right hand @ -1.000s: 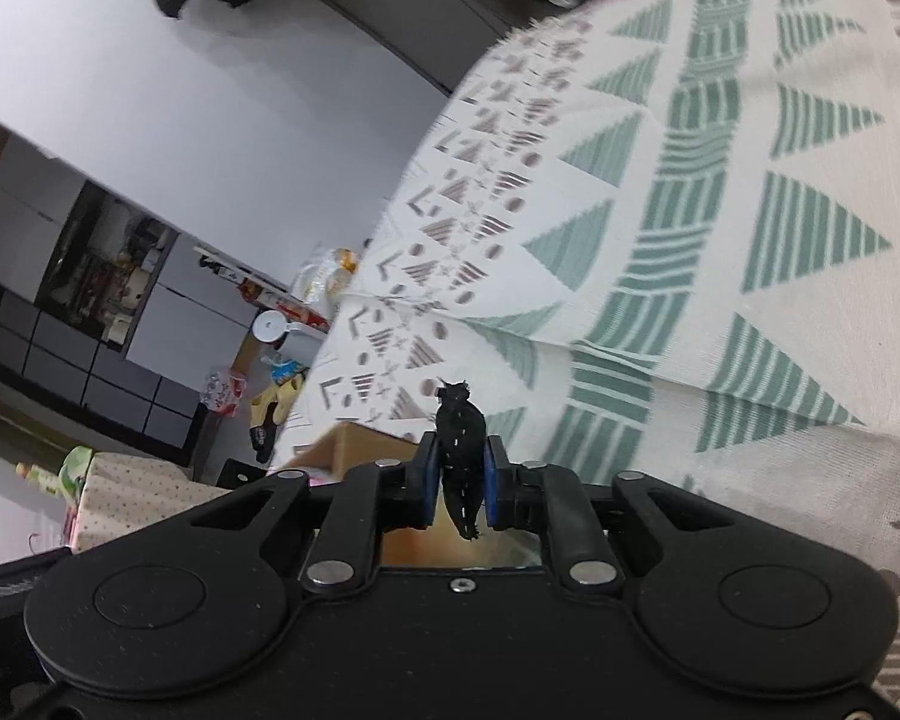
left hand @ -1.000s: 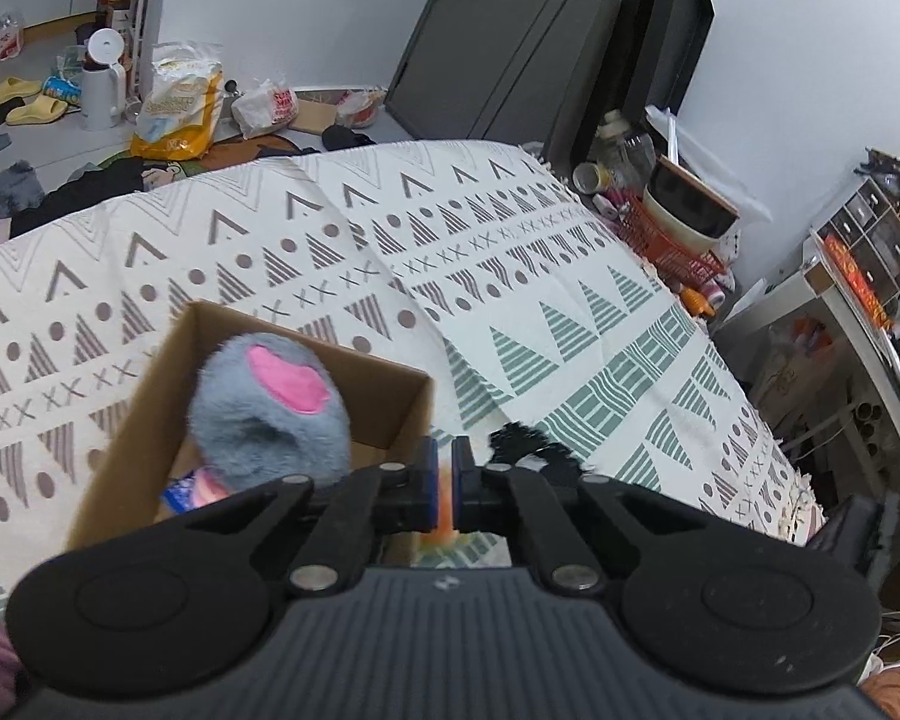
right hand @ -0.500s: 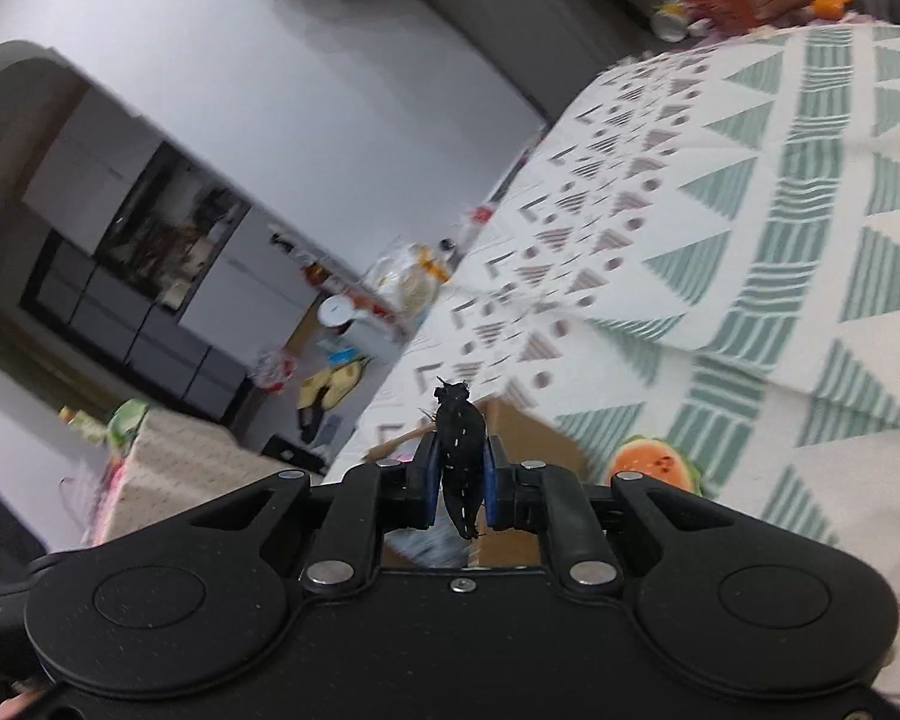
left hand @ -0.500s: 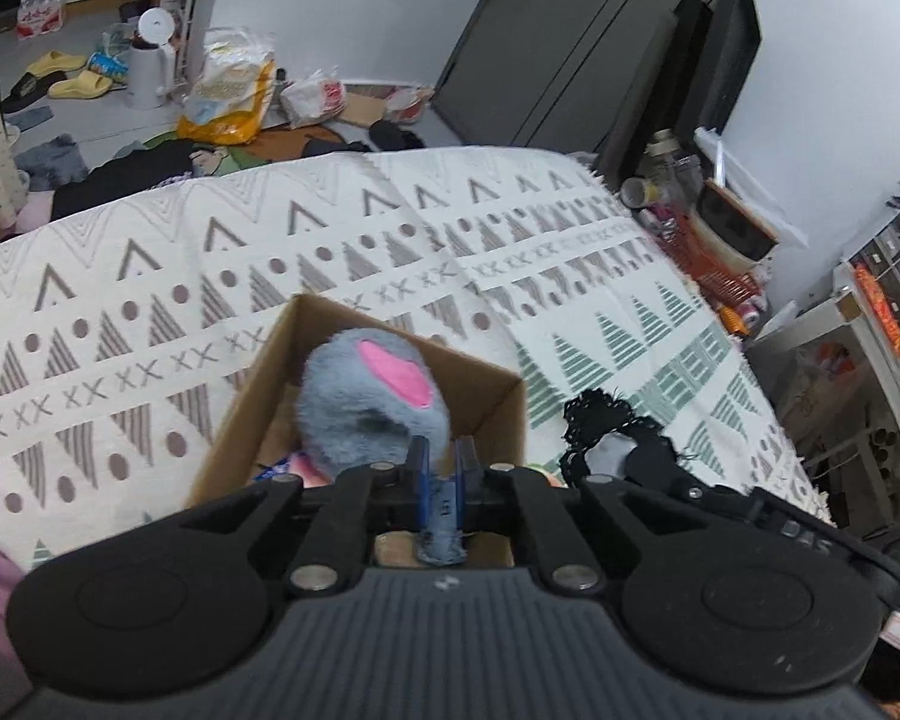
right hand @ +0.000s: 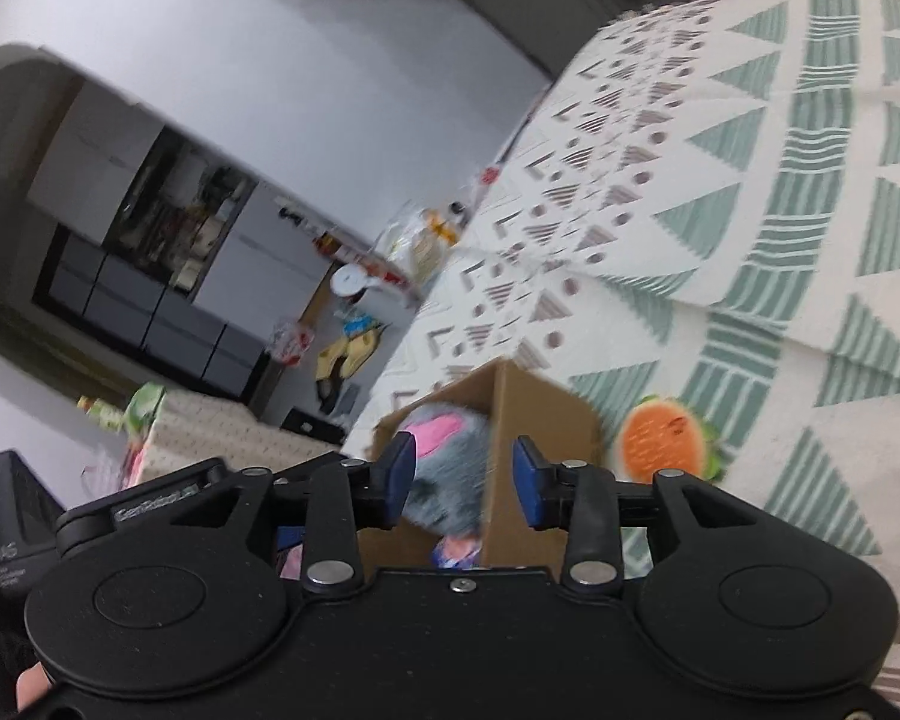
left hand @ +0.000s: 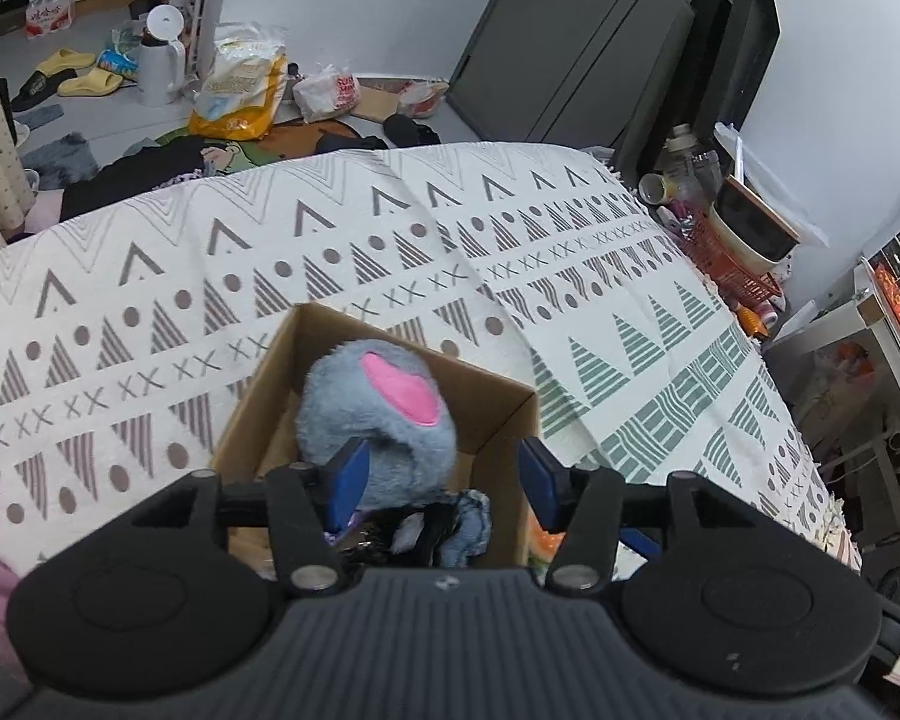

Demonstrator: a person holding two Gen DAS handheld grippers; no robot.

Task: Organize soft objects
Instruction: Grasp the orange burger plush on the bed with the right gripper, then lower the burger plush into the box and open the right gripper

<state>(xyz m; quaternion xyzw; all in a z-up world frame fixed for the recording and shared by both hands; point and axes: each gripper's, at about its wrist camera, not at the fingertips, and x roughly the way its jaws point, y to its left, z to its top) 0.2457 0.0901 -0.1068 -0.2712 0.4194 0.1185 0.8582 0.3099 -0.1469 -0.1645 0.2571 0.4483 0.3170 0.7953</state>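
Box of cardboard sits on my patterned bedspread, grey plush with pink patch inside atop dark and blue fabric bits. My left gripper hangs above it, spread wide, empty. My right gripper likewise wide, empty; orange round plush lies just beside the box

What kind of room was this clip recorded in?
Most likely a lived-in home, perhaps a bedroom or studio flat. A patterned bedspread covers what looks like a bed. Yellow slippers, a white kettle and shopping bags lie on the floor beyond.
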